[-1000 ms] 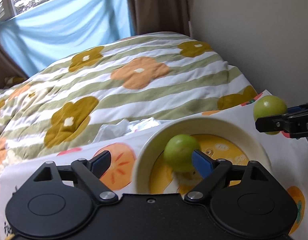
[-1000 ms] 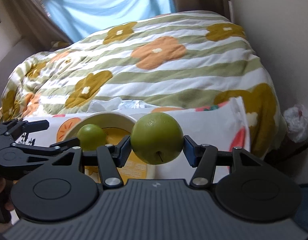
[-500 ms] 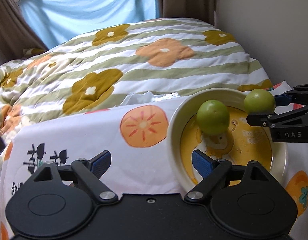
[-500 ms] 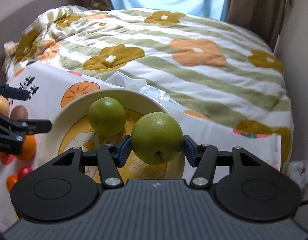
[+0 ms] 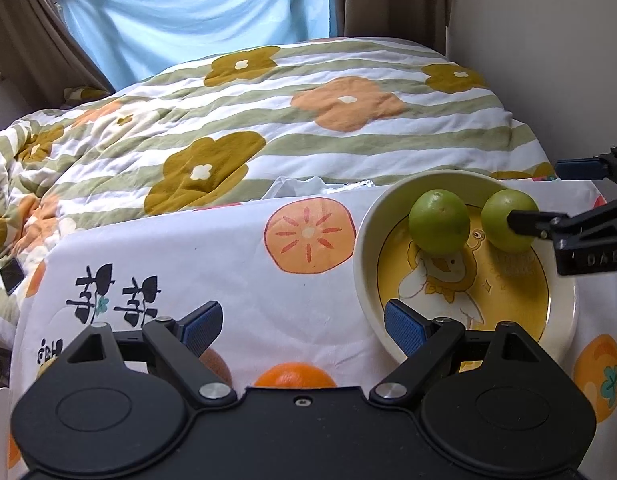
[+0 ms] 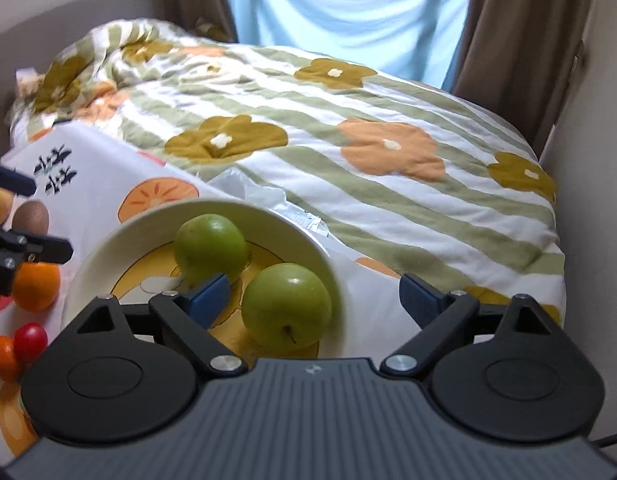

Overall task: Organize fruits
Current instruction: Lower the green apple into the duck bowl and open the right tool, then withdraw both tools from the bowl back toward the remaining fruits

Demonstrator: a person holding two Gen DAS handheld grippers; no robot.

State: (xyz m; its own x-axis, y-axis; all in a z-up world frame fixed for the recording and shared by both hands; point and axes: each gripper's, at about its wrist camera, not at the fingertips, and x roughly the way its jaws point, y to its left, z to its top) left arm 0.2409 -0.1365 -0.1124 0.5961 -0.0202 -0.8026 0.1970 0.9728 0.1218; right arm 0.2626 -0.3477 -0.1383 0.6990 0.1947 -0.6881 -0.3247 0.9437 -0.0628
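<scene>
A cream plate (image 6: 93,254) with a yellow cartoon print holds two green apples. The nearer apple (image 6: 286,306) rests on the plate between the fingers of my right gripper (image 6: 316,296), whose jaws are opening; the pads stand clear of it. The other apple (image 6: 210,248) lies just behind. In the left wrist view the plate (image 5: 366,240) is at the right with both apples (image 5: 438,222) (image 5: 498,216) and the right gripper (image 5: 556,192) over its far side. My left gripper (image 5: 302,326) hangs open and empty over the printed cloth, left of the plate.
Loose fruit lies left of the plate: an orange (image 6: 36,286), a kiwi (image 6: 30,216), a red tomato (image 6: 30,340) and a small orange (image 6: 2,356). The orange (image 5: 294,376) sits under the left gripper. A flowered quilt (image 5: 308,120) covers the bed behind; a wall stands right.
The right gripper has opened and let the apple down onto the plate beside the first one. The left gripper has drawn away to the left of the plate.
</scene>
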